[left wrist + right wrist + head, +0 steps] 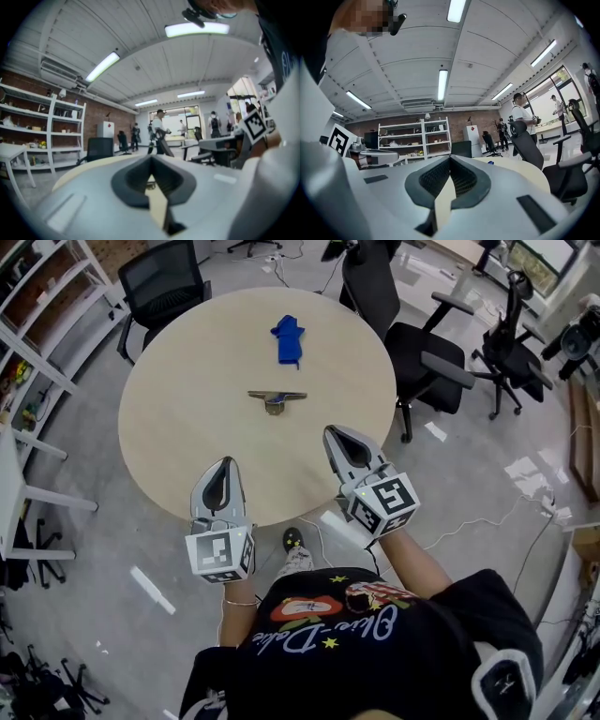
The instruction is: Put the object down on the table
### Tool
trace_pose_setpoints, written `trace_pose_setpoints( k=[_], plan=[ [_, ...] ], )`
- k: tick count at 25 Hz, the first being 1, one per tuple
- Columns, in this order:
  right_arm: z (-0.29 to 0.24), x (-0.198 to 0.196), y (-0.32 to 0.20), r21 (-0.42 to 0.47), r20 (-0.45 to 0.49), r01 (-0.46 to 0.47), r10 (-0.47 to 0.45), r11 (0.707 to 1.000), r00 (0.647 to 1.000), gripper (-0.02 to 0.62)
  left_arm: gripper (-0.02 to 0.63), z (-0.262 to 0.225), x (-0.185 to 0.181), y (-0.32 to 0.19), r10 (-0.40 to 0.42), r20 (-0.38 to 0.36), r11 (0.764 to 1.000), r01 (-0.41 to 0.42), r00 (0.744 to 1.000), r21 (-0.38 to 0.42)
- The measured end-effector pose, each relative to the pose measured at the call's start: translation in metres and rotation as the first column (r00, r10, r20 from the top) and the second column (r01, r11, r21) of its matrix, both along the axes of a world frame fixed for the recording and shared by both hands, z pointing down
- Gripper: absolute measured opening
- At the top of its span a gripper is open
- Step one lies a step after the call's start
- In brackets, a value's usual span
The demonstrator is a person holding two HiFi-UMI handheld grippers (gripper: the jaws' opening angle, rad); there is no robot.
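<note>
Two objects lie apart on the round beige table (178, 427): a blue object (288, 339) toward the far side, and a small metal piece with a flat bar on top (276, 399) near the middle. My left gripper (223, 463) hovers over the table's near edge, shut and holding nothing. My right gripper (330, 430) is beside it, a little further in and also shut and empty. In the left gripper view the jaw tips (151, 157) meet, and the metal piece (150, 186) shows faintly beyond them. The right gripper (450, 157) in its own view points across the tabletop, with the blue object (490, 162) far off.
Black office chairs stand round the table: one at the far left (167, 282), one at the far right (412, 334), and another further right (511, 343). White shelving (37, 324) lines the left wall. Cables run over the floor at right. People stand in the background.
</note>
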State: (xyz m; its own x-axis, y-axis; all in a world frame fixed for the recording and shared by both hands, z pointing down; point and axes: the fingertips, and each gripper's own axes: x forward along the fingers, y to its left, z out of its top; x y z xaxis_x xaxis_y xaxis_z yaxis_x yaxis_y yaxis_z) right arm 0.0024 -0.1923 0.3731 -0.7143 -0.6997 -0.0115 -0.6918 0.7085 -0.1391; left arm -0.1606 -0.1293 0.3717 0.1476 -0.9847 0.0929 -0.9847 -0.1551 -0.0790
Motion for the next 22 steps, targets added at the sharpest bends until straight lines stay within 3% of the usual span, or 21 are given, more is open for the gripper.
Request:
trace_pose_setpoints(
  k=[9,22],
  plan=[
    [-0.015,0.042,0.048,0.046,-0.002,0.017,-0.016,0.999,1.000,0.014,0.000,-0.007,0.053,0.039,0.026,0.021,0.999,-0.026,0.999,0.021],
    [-0.026,0.049,0.072,0.065,-0.002,0.036,-0.036,0.997,0.999,0.014,0.000,0.001,0.065,0.058,0.028,0.005,1.000,-0.028,1.000,0.013]
  ],
)
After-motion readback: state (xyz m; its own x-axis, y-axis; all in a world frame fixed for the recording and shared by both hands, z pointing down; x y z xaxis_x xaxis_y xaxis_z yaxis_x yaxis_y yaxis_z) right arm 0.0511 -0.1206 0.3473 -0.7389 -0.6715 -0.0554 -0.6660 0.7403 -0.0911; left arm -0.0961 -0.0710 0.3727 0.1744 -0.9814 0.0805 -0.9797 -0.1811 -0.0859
